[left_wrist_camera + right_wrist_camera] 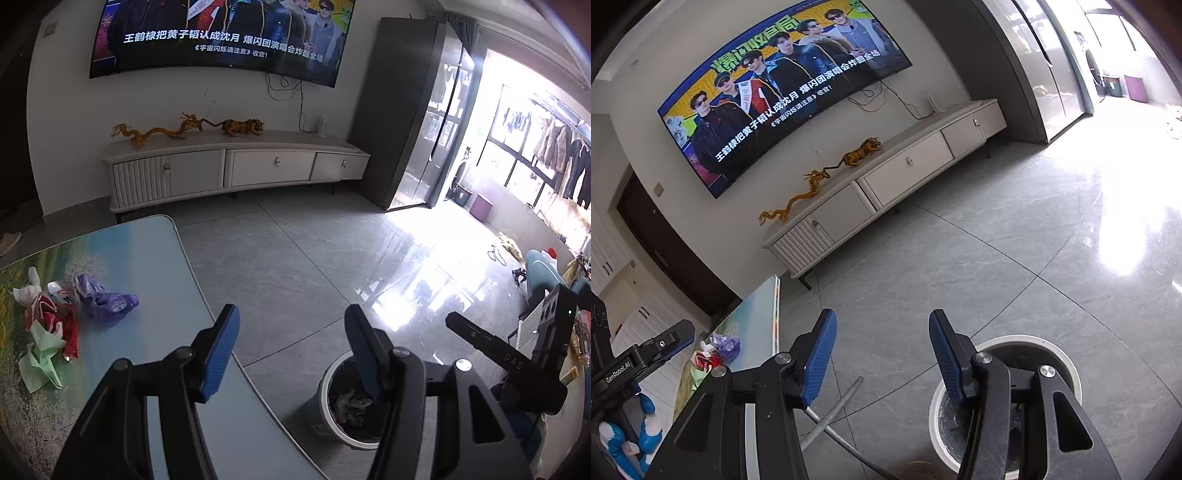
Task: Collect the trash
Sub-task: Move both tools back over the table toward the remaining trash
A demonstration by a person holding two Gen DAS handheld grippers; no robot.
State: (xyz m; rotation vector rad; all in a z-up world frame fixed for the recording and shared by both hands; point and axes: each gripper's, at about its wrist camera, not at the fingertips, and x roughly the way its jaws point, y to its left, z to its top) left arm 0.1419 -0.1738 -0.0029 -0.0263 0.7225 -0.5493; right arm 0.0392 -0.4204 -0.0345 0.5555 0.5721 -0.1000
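Trash lies on the table (159, 280) at the left: a purple bag (103, 299), a red wrapper (48, 317), a green paper (40, 354) and a white piece (27, 290). My left gripper (291, 347) hangs open and empty over the table's edge and the floor. A round white bin (349, 402) with crumpled waste inside stands on the floor below its right finger. The other gripper (506, 354) shows at the right of this view. In the right wrist view my right gripper (882, 354) is open and empty above the floor, with the bin (1004, 402) under its right finger. The trash pile (716, 350) sits far left.
A low white TV cabinet (236, 166) with golden figurines stands against the far wall under a large TV (221, 33). Grey tiled floor (314, 251) spreads between the table and the cabinet. The table's metal legs (834, 413) cross beside the bin. Clutter lies at the right (546, 273).
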